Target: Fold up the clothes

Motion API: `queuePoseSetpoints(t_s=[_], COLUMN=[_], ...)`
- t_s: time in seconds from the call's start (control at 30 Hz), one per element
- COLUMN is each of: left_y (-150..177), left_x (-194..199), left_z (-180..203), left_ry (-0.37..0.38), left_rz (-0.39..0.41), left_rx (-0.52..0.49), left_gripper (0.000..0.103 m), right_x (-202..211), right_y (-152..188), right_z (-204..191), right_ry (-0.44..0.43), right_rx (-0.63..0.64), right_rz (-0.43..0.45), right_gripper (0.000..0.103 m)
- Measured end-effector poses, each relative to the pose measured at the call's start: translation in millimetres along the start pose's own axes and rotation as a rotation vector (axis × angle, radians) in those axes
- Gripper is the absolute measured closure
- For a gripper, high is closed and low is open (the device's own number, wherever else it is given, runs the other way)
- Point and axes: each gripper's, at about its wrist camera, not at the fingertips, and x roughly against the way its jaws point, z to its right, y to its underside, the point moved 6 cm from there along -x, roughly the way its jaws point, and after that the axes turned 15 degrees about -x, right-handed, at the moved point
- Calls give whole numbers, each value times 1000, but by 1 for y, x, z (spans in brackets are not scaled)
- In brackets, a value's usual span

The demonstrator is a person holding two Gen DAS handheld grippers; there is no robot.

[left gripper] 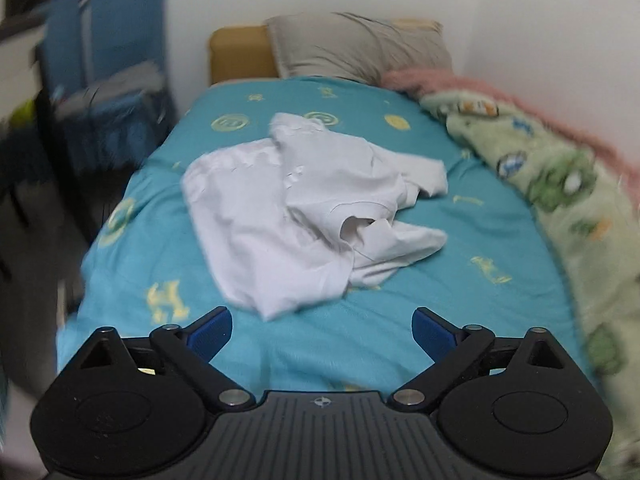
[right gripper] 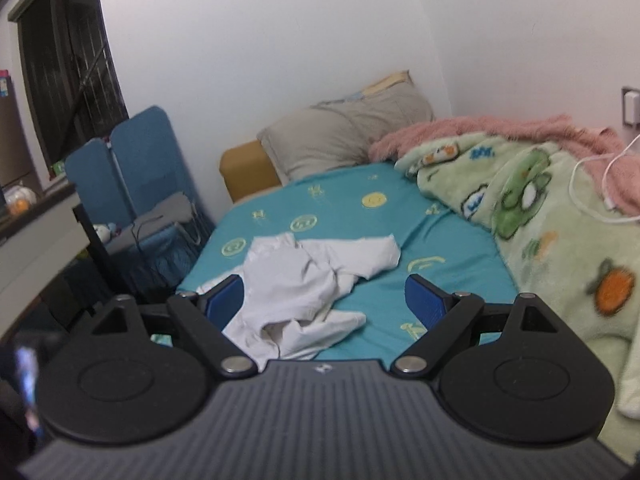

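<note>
- Shirt [left gripper: 304,216]: white, rumpled in a heap mid-bed [left gripper: 460,320] on the teal sheet; neck opening faces us, sleeves flung to the right. Not folded as it lies.
- L gripper [left gripper: 322,330]: jaws wide apart, nothing held, just short of the shirt's near hem.
- R gripper [right gripper: 324,300]: jaws also apart, empty; shirt sits between them in right wrist view, contact unclear.
- We judge the shirt needs spreading flat before any fold: pinch a single layer at hem or shoulders w/ each gripper, pull apart evenly, keep clear of the green blanket [right gripper: 540,240] alongside.
- Hard to read: left view blurred; layers overlap, so front vs back and the far sleeve can't be sorted. Near hem cut off by gripper body in right view.
</note>
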Motion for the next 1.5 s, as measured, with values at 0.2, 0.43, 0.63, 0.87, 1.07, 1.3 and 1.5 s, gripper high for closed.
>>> queuePoseSetpoints(t_s=[0.2,0.43,0.63,0.87,1.07,1.3,1.5], left_y=[3,7,-25,-32,-27,-11,3], left_x=[-78,-97,-24,60,113,146,137], left_z=[7,-11,-40,-61,-56,-77,-113], left_ry=[-23,1,-60,-75,-61,-30,32], left_rz=[-13,9,201,353,425,472,478], left_rx=[-77,3,37,72,64,162,267], left_gripper=[35,88,92,93,93,93,93], right_x=[-40,-97,-112,-94,-67,-71,-110], right_y=[16,26,29,28,41,70,97], right_z=[23,53,58,35,1,-57,-102], right_ry=[23,91,60,-15,-85,-150,-152], right_rx=[-8,-38,-30,43,103,171,222], right_rz=[7,15,55,114,44,-58,-127], right_gripper=[14,14,14,14,14,14,14])
